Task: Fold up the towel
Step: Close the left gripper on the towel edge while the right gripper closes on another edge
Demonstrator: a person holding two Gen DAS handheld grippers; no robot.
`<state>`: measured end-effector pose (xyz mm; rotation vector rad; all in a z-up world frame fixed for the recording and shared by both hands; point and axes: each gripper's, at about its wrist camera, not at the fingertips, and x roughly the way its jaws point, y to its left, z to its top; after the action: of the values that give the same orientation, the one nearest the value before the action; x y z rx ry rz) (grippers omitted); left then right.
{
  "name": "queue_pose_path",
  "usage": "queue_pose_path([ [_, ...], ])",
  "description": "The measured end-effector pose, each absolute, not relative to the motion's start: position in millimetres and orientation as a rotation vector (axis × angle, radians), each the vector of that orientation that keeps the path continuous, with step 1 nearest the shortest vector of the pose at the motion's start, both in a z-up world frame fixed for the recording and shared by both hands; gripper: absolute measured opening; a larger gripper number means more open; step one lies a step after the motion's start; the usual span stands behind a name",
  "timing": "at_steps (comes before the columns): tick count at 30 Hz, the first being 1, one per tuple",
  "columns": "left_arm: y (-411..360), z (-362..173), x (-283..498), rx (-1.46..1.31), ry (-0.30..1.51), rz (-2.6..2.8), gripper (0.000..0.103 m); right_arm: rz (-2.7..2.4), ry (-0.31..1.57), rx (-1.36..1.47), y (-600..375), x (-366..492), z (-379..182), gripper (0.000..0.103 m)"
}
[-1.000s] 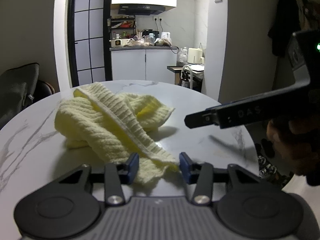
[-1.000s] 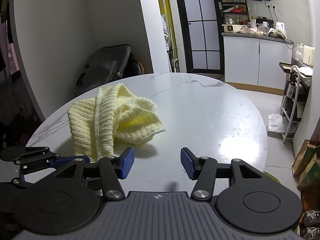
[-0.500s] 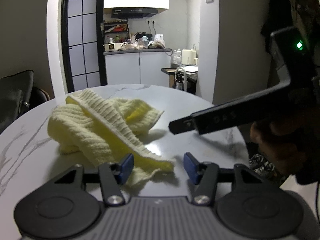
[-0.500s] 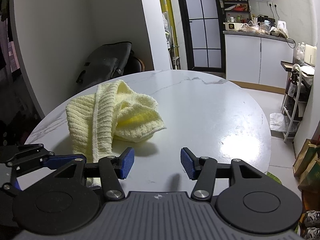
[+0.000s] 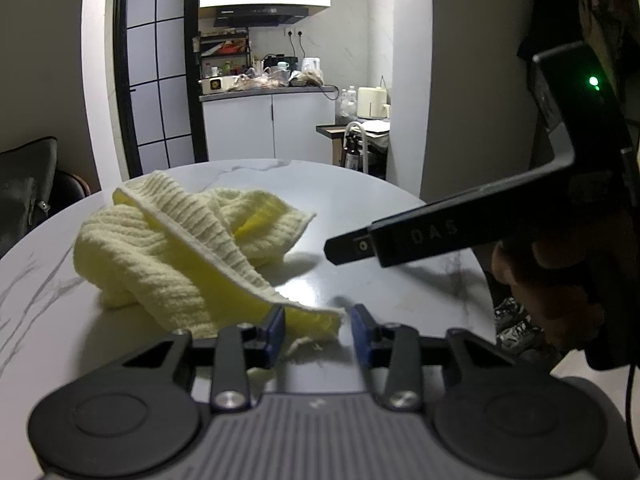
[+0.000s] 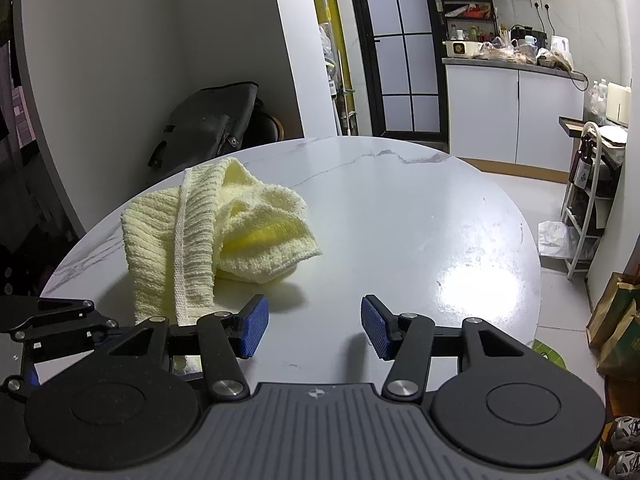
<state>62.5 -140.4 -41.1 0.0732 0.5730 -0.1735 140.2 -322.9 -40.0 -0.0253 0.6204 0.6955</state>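
A crumpled pale yellow towel [image 5: 188,252] lies on the round white marble table [image 5: 360,216]. My left gripper [image 5: 318,330] is open, and the towel's near corner lies between its blue pads without being pinched. In the right wrist view the towel [image 6: 212,232] lies to the left. My right gripper [image 6: 314,326] is open and empty over bare table, to the right of the towel. Its black body [image 5: 460,232] shows in the left wrist view, hovering right of the towel.
A dark bag on a chair [image 6: 204,128] stands behind the table's left side. A white wire rack [image 6: 588,200] and paper bags [image 6: 616,320] stand on the floor at the right. Kitchen cabinets [image 5: 268,124] lie beyond the table's far edge.
My left gripper has edged forward onto the towel's near corner and its jaws have narrowed slightly. The right gripper has shifted a little closer to the towel.
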Motion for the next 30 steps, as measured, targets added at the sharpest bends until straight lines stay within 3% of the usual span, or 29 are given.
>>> queue_pose_path([
  [2, -142, -41, 64, 0.075, 0.575, -0.17, 0.04, 0.697, 0.619, -0.021, -324, 141, -40, 0.057],
  [5, -146, -41, 66, 0.087, 0.576, -0.163, 0.051, 0.698, 0.62, -0.02, -325, 141, -41, 0.057],
  [9, -149, -43, 66, 0.098, 0.573, -0.154, 0.052, 0.7, 0.62, -0.021, -326, 143, -42, 0.057],
  [19, -139, -41, 68, 0.066, 0.58, -0.102, 0.011, 0.727, 0.614, -0.022, -316, 153, -38, 0.057],
  [30, -128, -38, 63, 0.02, 0.585, -0.14, 0.007, 0.763, 0.638, 0.038, -297, 166, -33, 0.057],
])
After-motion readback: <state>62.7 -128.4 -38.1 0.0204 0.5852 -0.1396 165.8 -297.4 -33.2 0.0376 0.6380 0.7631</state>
